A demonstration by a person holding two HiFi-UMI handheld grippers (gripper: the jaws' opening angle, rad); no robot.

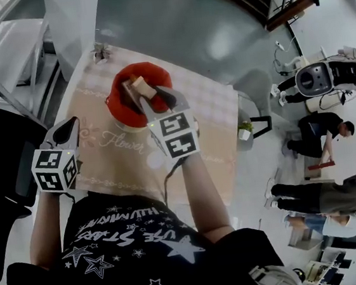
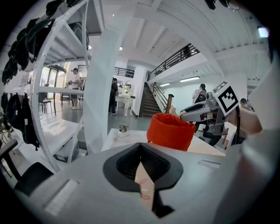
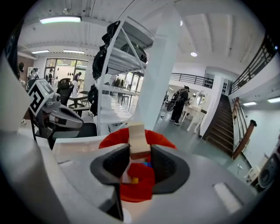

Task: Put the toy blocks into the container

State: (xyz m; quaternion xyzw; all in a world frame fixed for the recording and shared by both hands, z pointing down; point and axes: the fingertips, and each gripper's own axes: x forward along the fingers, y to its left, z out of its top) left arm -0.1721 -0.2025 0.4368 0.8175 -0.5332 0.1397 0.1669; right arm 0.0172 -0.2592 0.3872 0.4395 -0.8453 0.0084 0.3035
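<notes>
Two handheld grippers work over a table spread with a beige flower-patterned cloth (image 1: 209, 106). The right gripper (image 3: 140, 151) has its jaws clenched on a pale rectangular wooden toy block (image 3: 136, 134), gripping it by its lower part so that the upper end sticks out past the pads. The block hangs directly above the mouth of a round red soft fabric container (image 1: 120, 95), which stands on the cloth at the table's far half. Down inside the container, the right gripper view shows small blue (image 3: 148, 165) and yellow (image 3: 134, 180) pieces lying on the red lining. The left gripper (image 1: 69, 125) is at about 8 o'clock from the container, well apart from it near the table's left edge; its jaws are closed together with nothing between them. A small potted green plant (image 1: 99, 52) stands on the table's far corner, at about 11 o'clock from the container.
</notes>
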